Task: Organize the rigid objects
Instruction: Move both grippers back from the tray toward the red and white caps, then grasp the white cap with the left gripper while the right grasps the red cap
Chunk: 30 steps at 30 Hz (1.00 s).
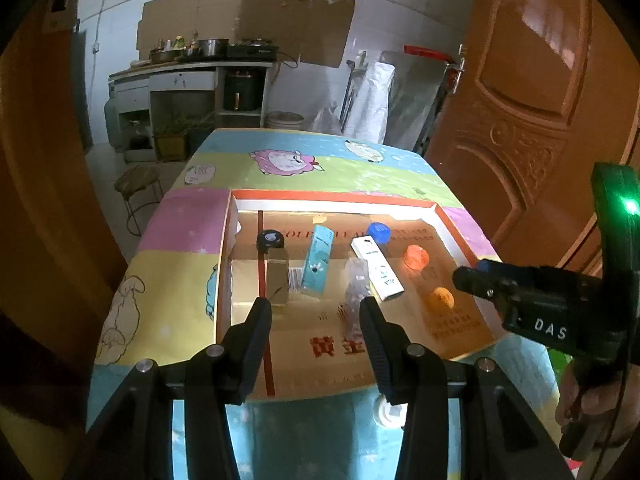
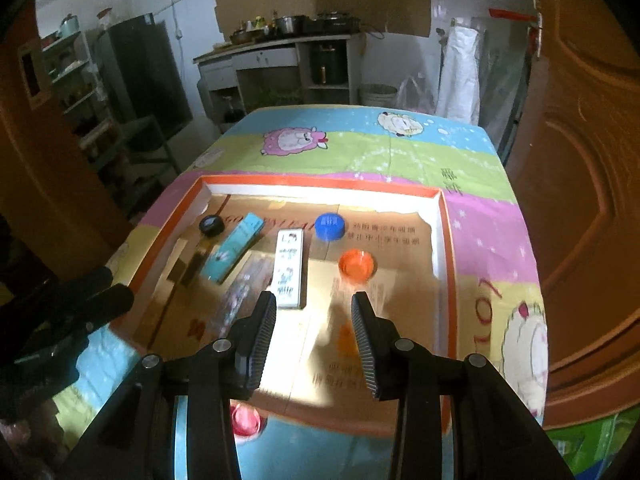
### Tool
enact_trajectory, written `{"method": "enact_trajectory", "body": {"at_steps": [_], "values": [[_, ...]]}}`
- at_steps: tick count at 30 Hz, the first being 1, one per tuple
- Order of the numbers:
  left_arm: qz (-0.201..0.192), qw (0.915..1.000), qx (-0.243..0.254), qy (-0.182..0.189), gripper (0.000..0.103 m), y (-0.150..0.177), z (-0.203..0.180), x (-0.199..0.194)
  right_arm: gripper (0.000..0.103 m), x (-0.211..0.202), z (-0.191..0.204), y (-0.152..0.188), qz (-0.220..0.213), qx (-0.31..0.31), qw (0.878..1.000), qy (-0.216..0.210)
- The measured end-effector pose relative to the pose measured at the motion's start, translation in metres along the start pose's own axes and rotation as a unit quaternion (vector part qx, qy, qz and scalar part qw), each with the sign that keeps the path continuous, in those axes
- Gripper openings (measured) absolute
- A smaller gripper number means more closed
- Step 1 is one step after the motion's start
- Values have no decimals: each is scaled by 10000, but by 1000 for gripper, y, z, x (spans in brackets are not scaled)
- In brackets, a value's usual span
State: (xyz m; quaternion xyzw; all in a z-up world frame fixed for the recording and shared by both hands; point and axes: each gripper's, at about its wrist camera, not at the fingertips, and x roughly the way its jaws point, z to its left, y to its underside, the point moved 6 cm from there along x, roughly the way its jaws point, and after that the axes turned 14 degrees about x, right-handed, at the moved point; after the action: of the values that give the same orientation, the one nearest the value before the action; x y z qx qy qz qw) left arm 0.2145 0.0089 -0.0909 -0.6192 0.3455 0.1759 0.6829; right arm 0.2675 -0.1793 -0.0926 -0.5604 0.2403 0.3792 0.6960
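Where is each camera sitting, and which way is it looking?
Left wrist: sits on the left claw, looking down along open fingers at the cardboard tray; right claw and a hand show at right.
Right wrist: sits on the right claw, looking down at the tray; left claw shows at left.
Both see the blue cap and white box.
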Motion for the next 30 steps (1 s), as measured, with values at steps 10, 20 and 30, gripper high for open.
{"method": "enact_trajectory", "body": {"at_steps": [10,20,30], "values": [[-56,9999,74,121,46,11,-13,-18,40,-30,-8,34,-29,227,9997,-12],[21,9986,318,424,46,34,-35,-21,40,-40,-7,73,24,263,9996,-23],[197,9962,608,595,46,60,-59,-14,40,-42,-10,105,85,364,9993,-28]]}}
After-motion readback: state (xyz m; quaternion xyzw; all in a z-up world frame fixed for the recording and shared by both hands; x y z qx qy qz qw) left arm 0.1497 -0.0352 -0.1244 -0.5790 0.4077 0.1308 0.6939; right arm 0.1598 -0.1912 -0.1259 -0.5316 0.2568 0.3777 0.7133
